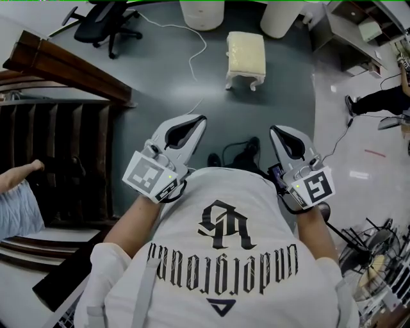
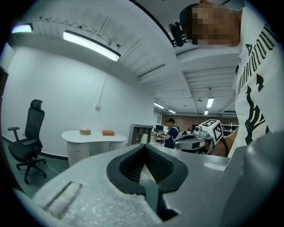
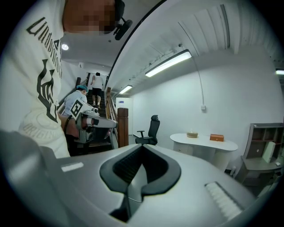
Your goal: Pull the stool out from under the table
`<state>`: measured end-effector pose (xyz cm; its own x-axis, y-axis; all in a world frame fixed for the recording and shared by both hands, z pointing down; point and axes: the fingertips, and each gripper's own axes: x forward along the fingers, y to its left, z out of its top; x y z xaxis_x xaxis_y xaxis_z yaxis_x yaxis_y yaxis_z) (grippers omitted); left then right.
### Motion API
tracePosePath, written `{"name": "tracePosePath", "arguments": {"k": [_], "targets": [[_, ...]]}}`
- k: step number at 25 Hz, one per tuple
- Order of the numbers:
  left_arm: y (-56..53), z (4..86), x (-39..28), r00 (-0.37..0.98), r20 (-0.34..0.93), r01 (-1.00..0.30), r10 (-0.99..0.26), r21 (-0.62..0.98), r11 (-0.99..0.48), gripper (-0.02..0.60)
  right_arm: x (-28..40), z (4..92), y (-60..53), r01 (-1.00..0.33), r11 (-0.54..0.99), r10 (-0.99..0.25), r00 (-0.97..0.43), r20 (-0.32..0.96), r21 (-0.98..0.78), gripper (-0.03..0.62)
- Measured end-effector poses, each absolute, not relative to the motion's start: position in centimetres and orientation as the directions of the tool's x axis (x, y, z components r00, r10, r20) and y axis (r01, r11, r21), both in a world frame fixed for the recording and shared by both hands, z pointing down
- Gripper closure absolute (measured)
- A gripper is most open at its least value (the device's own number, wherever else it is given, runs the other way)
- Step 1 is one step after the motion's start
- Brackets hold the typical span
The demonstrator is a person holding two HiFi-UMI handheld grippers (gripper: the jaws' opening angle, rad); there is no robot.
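A cream-cushioned stool (image 1: 245, 56) with white legs stands on the grey floor ahead, a little in front of the white table's bases (image 1: 202, 14). In the gripper views the white table (image 2: 93, 135) (image 3: 203, 141) shows with a bowl and an orange box on top. My left gripper (image 1: 196, 122) (image 2: 144, 148) is held up in front of my chest, jaws shut with nothing between them. The right gripper (image 1: 276, 131) (image 3: 141, 148) is beside it, also shut and empty. Both are well short of the stool, roughly a metre back. Each gripper shows in the other's view: the right gripper (image 2: 195, 139), the left gripper (image 3: 95, 119).
A dark wooden staircase with a banister (image 1: 64, 64) runs along the left. A black office chair (image 1: 106, 25) stands at the back left. A white cable (image 1: 192, 57) trails over the floor near the stool. A person's arm (image 1: 19, 189) is at left, another person's legs (image 1: 381, 99) at right, a fan (image 1: 371, 256) at bottom right.
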<state>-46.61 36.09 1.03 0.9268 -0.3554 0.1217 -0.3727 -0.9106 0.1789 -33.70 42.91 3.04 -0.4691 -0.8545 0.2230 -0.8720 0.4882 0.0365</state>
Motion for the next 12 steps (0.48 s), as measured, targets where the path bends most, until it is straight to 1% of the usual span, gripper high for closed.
{"name": "tracePosePath", "arguments": {"k": [12], "targets": [[35.67,0.87,-46.06,0.936,0.108,-0.351,-0.336,0.185,-0.918,0.574,-34.2,2.89,42.18,-0.871,0.489,-0.855,-0.47,0.22,0.039,0.592]]}}
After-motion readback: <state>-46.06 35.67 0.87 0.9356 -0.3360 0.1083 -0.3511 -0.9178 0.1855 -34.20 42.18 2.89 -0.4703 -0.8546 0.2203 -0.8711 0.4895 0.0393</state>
